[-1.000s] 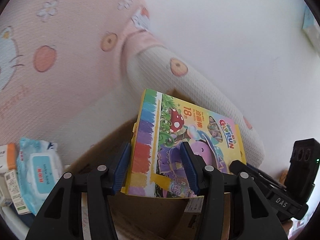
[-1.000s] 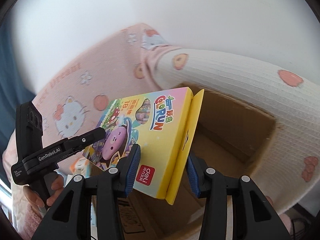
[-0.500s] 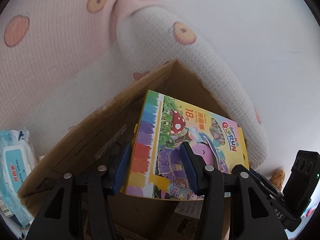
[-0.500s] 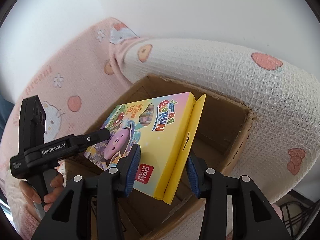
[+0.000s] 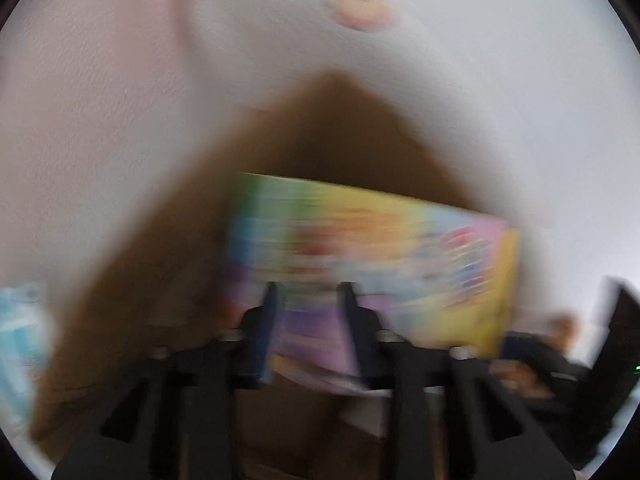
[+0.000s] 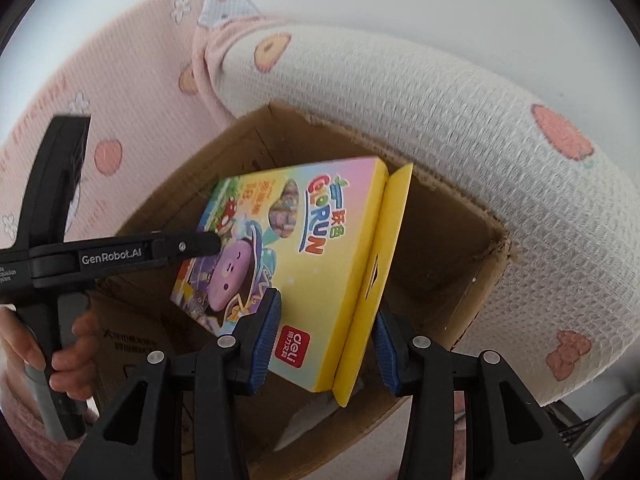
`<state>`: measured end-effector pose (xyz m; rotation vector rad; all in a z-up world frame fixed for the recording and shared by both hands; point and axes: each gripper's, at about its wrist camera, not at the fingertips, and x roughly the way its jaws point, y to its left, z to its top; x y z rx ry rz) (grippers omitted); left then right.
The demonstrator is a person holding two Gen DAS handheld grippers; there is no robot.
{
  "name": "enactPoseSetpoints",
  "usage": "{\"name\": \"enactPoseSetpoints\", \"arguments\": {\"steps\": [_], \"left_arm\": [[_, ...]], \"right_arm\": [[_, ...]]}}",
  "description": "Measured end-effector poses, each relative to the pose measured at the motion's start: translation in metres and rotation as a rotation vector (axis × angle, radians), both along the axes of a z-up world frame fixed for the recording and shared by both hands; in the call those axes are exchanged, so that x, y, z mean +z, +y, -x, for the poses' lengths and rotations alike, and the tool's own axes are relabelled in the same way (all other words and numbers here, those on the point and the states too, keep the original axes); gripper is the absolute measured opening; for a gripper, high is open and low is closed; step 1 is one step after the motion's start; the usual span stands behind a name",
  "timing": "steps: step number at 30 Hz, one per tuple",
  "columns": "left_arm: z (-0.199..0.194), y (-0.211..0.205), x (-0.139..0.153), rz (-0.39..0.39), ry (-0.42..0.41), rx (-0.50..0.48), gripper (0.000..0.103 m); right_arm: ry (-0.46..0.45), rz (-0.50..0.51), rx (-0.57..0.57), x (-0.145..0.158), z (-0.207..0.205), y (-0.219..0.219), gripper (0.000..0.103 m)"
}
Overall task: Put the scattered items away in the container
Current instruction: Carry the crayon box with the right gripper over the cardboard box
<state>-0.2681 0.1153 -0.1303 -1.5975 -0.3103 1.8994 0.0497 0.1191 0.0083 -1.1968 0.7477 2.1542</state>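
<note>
left wrist view smeared; crayon box [image 5: 372,256] print perhaps unreadable

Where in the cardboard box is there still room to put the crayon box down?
The bare brown floor at the cardboard box's far right corner, right of the crayon box's yellow flap, is free. The left is crowded: the left claw reaches in there and the crayon box hangs over it.
</note>
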Motion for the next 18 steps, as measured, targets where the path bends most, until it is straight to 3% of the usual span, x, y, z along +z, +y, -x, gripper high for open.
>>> {"name": "enactPoseSetpoints", "arguments": {"steps": [1, 2, 4, 6, 8, 11, 13, 18], "left_arm": [[0.000, 0.007, 0.004, -0.001, -0.018, -0.008, 0.019], [-0.002, 0.013, 0.010, 0.060, 0.028, -0.010, 0.018], [-0.005, 0.022, 0.017, 0.204, 0.106, -0.024, 0.019], [-0.007, 0.021, 0.014, 0.264, 0.089, -0.024, 0.020], [-0.006, 0.012, 0.010, 0.252, 0.054, -0.010, 0.022], [-0.006, -0.003, -0.001, 0.260, -0.006, 0.049, 0.026], [-0.006, -0.016, -0.012, 0.242, -0.074, 0.101, 0.042], [-0.010, -0.029, -0.038, 0.158, -0.255, 0.215, 0.056]], "right_arm": [[0.011, 0.048, 0.041, -0.003, 0.003, 0.000, 0.033], [0.001, 0.075, 0.070, -0.004, 0.006, -0.003, 0.030], [-0.012, 0.045, 0.096, 0.004, 0.009, -0.004, 0.028], [-0.045, -0.040, 0.076, 0.017, 0.008, 0.001, 0.028], [-0.066, -0.095, 0.081, 0.025, 0.005, 0.005, 0.028], [-0.088, -0.080, 0.129, 0.024, 0.002, 0.008, 0.028], [-0.099, -0.065, 0.154, 0.022, 0.003, 0.008, 0.028], [-0.133, -0.079, 0.198, 0.018, 0.008, 0.004, 0.025]]}}
